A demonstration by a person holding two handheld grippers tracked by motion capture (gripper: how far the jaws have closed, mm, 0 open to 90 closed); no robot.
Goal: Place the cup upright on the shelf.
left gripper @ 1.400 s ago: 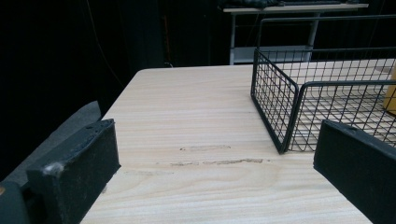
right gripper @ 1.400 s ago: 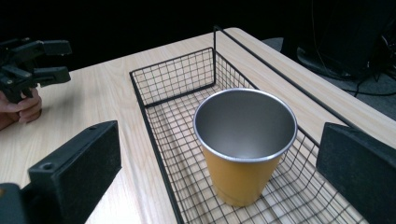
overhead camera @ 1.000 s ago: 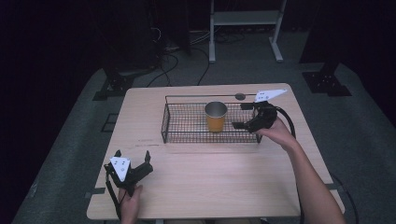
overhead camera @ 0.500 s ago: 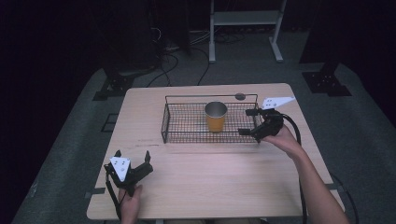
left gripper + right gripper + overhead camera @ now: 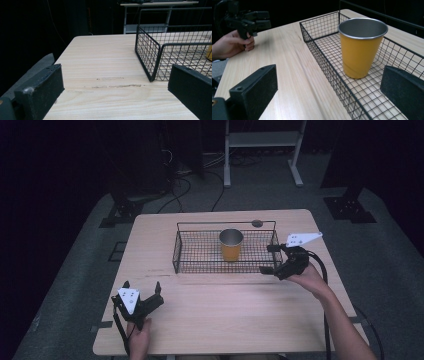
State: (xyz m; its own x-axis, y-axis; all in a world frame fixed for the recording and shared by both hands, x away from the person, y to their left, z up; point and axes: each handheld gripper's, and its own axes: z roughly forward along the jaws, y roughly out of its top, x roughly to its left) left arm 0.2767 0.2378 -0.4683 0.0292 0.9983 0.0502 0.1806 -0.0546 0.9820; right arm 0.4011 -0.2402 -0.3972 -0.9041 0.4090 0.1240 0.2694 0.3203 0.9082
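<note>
Our yellow metal cup [image 5: 231,245] stands upright inside the black wire basket [image 5: 200,252], and both grippers are released with nothing in them.

From largest to smallest: we see the wooden table [image 5: 225,320], then the basket on its far half with the cup near the basket's middle. Our right gripper [image 5: 271,259] hangs at the basket's right end, jaws wide apart, near the cup but clear of it. Our left gripper [image 5: 142,288] rests low at the table's near left edge, jaws spread, well apart from the basket.
</note>
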